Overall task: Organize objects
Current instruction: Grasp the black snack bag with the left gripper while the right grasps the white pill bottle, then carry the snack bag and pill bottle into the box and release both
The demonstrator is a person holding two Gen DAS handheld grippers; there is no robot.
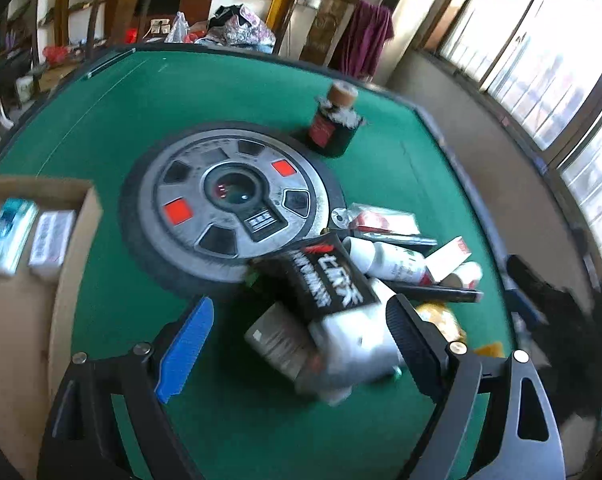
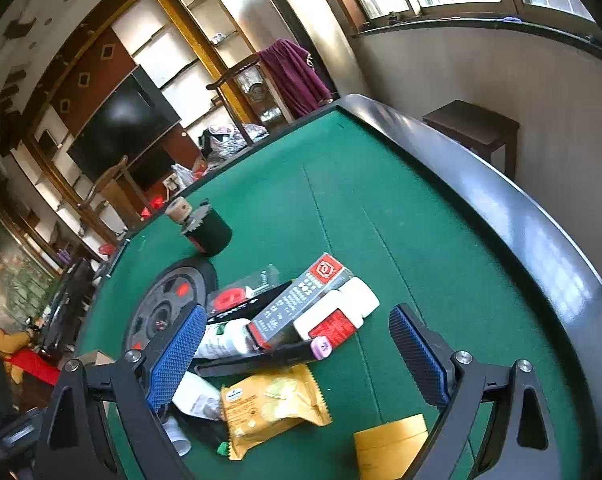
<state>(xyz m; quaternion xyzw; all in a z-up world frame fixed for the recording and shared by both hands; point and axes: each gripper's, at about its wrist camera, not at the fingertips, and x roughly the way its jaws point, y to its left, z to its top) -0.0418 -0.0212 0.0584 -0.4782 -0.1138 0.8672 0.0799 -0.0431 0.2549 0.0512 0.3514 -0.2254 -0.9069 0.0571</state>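
Pile of packets (image 2: 285, 344) near counter (image 2: 401, 216) right edge; grey-red box (image 2: 301, 300) lies long axis toward far right corner. Left claw (image 1: 301, 344) wide open above pile, empty. Right claw (image 2: 297, 356) wide open, empty.

**Two wrist views over one pile**

Each camera looks steeply down along its own fingers at the green table (image 1: 101, 128), close above it. Both share the pile of boxes and bottles (image 2: 301, 320) ahead and the round centre panel (image 1: 233, 196) beyond.

Matt green felt tabletop (image 2: 381, 208); glossy black table rim (image 2: 501, 208); crinkly yellow foil snack packet (image 2: 273, 404); plain brown cardboard box (image 1: 81, 240).
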